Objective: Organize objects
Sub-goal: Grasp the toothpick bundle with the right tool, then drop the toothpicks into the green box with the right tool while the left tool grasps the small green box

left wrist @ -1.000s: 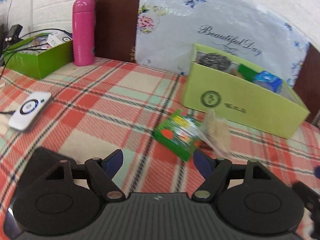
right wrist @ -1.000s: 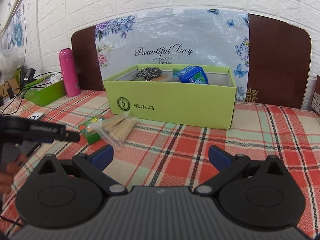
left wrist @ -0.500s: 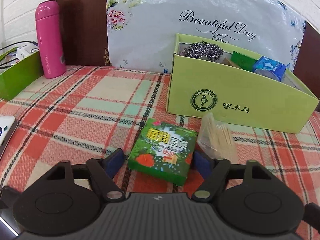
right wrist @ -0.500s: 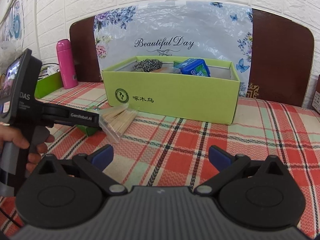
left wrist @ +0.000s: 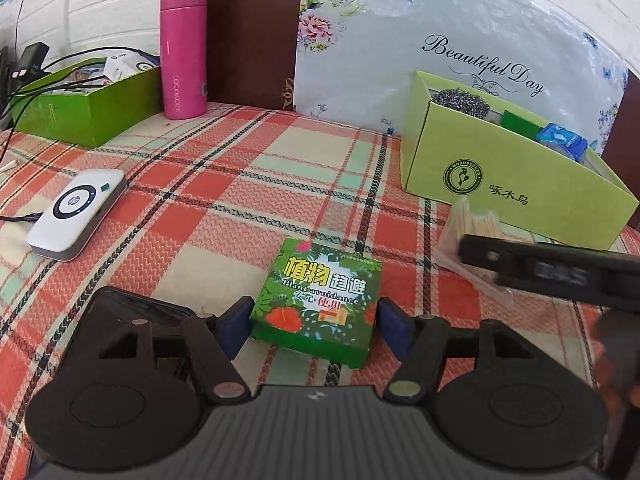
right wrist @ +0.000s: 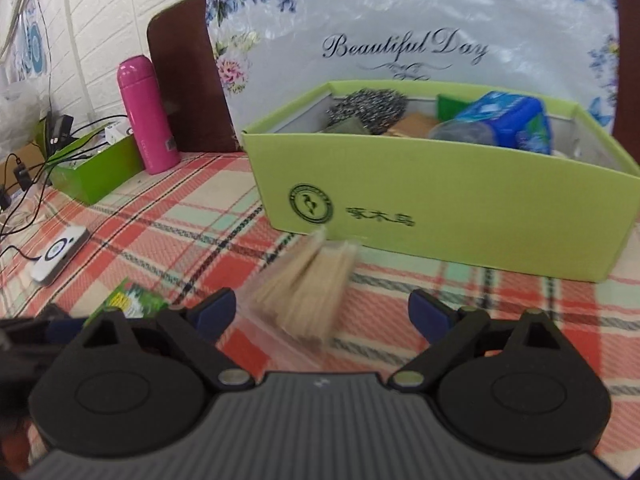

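A small green box with a leaf print (left wrist: 318,300) lies on the plaid tablecloth (left wrist: 240,184). My left gripper (left wrist: 314,326) is open, its blue pads on either side of the box's near end, close to its sides. A clear bag of toothpicks (right wrist: 308,284) lies in front of the light green carton (right wrist: 460,216). My right gripper (right wrist: 322,312) is open and low over the bag, which sits between its pads. In the left wrist view the right gripper's body crosses over the bag (left wrist: 472,228). The carton (left wrist: 516,196) holds a steel scourer (right wrist: 368,106) and a blue pack (right wrist: 508,116).
A pink bottle (left wrist: 183,44) stands at the back left next to a dark green box (left wrist: 92,108) full of cables. A white device (left wrist: 78,212) on a cord lies at the left. A floral "Beautiful Day" sheet (left wrist: 480,64) covers the headboard behind.
My left gripper has closed in on the green box, which now lies between its pads. My right gripper has moved forward and down over the toothpick bag.
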`<state>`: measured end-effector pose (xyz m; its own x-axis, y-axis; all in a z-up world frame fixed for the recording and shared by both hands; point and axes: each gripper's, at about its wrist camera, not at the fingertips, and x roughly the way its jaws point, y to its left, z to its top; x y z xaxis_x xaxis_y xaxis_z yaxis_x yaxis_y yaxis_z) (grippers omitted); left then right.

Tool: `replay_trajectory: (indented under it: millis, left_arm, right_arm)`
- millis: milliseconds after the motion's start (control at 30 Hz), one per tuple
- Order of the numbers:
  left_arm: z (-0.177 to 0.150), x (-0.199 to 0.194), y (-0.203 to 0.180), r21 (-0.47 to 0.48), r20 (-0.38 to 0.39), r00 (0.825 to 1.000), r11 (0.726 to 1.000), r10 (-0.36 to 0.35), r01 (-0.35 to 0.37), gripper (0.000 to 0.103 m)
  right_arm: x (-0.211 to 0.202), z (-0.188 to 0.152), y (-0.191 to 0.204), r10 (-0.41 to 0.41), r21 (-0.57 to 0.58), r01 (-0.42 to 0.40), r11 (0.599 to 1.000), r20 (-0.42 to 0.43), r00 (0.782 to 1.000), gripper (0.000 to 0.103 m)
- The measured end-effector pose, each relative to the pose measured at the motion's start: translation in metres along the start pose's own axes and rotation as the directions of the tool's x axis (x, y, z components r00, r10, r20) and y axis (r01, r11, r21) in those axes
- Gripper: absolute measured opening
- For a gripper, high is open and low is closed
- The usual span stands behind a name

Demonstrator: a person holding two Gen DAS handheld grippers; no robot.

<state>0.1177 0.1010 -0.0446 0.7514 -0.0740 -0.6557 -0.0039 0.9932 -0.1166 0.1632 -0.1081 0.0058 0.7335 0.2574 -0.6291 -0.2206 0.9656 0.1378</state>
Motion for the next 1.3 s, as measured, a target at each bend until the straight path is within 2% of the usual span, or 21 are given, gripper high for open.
replay_trajectory:
  millis: [33,67,100,167,267,400,533,600,800,900,1067,1300]
  left_arm:
    - [0.0,0.0,-0.001,0.006,0.0,1.0,1.0,-0.002,0.002,0.069]
    - [0.0,0.0,-0.001,0.01,0.0,1.0,1.0,-0.003,0.003,0.069]
    - [0.0,0.0,-0.001,0.012,-0.001,1.0,1.0,-0.004,0.004,0.069]
    - [-0.001,-0.001,-0.003,0.016,-0.006,1.0,1.0,-0.011,0.011,0.069]
    - [-0.003,-0.005,-0.009,0.024,-0.02,0.998,0.998,-0.053,0.054,0.069]
    - [-0.009,-0.007,-0.03,0.05,-0.041,0.991,0.99,-0.126,0.128,0.069]
    - [-0.014,-0.007,-0.057,0.107,-0.048,0.988,0.983,-0.146,0.15,0.069]
    - [-0.015,-0.006,-0.066,0.126,-0.046,0.99,0.983,-0.131,0.136,0.069]
    - [-0.009,-0.011,-0.081,0.133,-0.047,0.985,0.976,-0.167,0.172,0.065]
    - [0.0,-0.019,-0.091,0.145,-0.022,0.984,0.973,-0.177,0.178,0.065]
    - [0.027,-0.038,-0.107,0.167,0.051,0.971,0.961,-0.231,0.22,0.065]
    - [0.076,-0.05,-0.127,0.188,0.153,0.949,0.951,-0.275,0.245,0.065]
  right_arm:
    - [0.007,0.001,0.003,-0.009,-0.005,0.009,1.0,-0.012,1.0,0.081]
    - [0.013,0.001,0.005,-0.003,-0.02,0.003,1.0,-0.021,1.0,0.053]
    - [0.015,-0.001,0.007,0.006,-0.042,-0.007,0.999,-0.029,1.0,0.037]
    - [0.008,-0.006,0.007,-0.004,-0.081,0.003,0.997,-0.009,1.0,0.022]
    - [-0.012,-0.016,-0.002,0.016,-0.138,-0.018,0.99,-0.013,1.0,0.017]
    - [-0.046,-0.038,-0.021,0.0,-0.197,-0.001,0.98,-0.006,1.0,0.017]
    - [-0.079,-0.057,-0.046,-0.022,-0.14,0.023,0.99,0.005,1.0,0.016]
    - [-0.092,-0.065,-0.059,-0.036,-0.096,0.037,0.995,0.011,0.999,0.016]
    - [-0.12,-0.078,-0.089,-0.075,-0.003,0.075,0.997,0.038,0.996,0.014]
    - [-0.13,-0.077,-0.1,-0.084,0.02,0.083,0.996,0.062,0.995,0.013]
    - [-0.148,-0.064,-0.107,-0.087,0.021,0.085,0.996,0.139,0.986,0.013]
    - [-0.152,-0.022,-0.115,-0.114,0.009,0.116,0.993,0.248,0.962,0.013]
